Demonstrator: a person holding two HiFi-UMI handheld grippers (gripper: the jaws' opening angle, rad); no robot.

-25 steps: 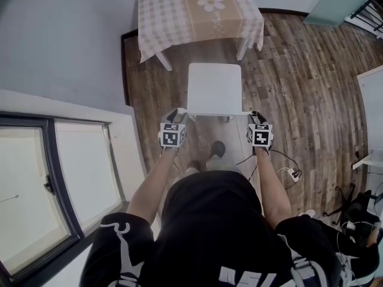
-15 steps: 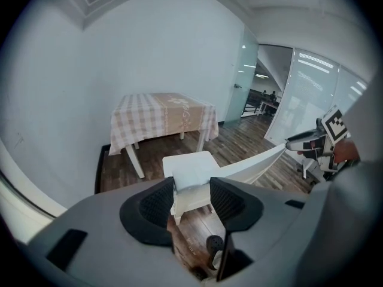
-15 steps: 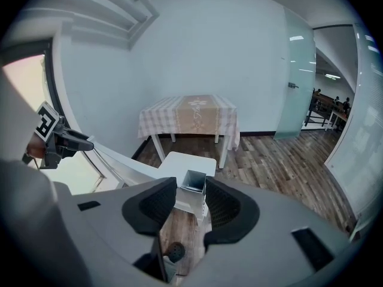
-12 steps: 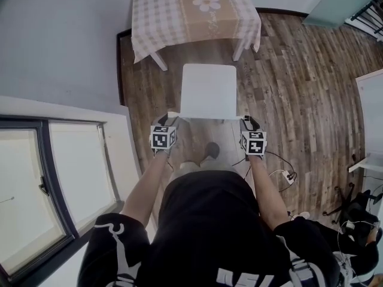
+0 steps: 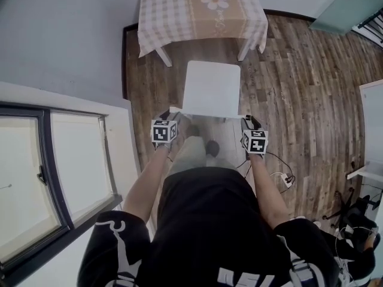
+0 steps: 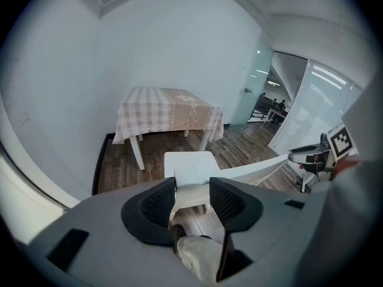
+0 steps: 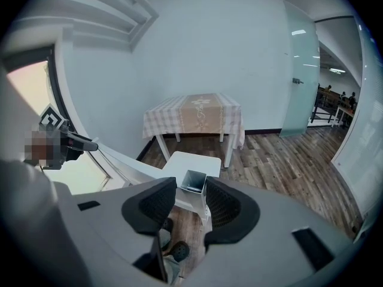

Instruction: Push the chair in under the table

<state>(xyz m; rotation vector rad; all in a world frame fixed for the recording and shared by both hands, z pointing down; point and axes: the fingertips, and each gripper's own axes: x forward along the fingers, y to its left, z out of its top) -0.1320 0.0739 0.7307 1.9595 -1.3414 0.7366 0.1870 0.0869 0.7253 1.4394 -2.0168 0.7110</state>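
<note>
Left gripper point(image 6: 191, 191) has its jaws at their widest, having just been opening. The left end of the chair's point(image 5: 212, 88) back rail point(image 5: 206, 113) sits between the pads, but they look slack on it, not clamped. Right gripper point(image 7: 190, 190) is closed on the rail's right end, whose hollow white section fills the gap between its pads.

In the head view the chair stands at centre frame, just below the table point(image 5: 203, 17). Its seat points up-frame toward the gap between the two near table legs. The seat's far edge is near the hanging cloth point(image 5: 157, 37) but not yet under it, so the push seems barely begun.

The chair looks stiff and fairly light, a white moulded seat on thin legs, and should slide easily on the wood floor point(image 5: 299, 70). The rail is smooth and slim, so a slack hold could slip. The best places to hold look to be the rail's two ends, where the grippers are now. Pushing evenly on both should stop the chair swivelling toward a table leg. Pushing from so high could rock it forward if a leg catches on a board.
</note>
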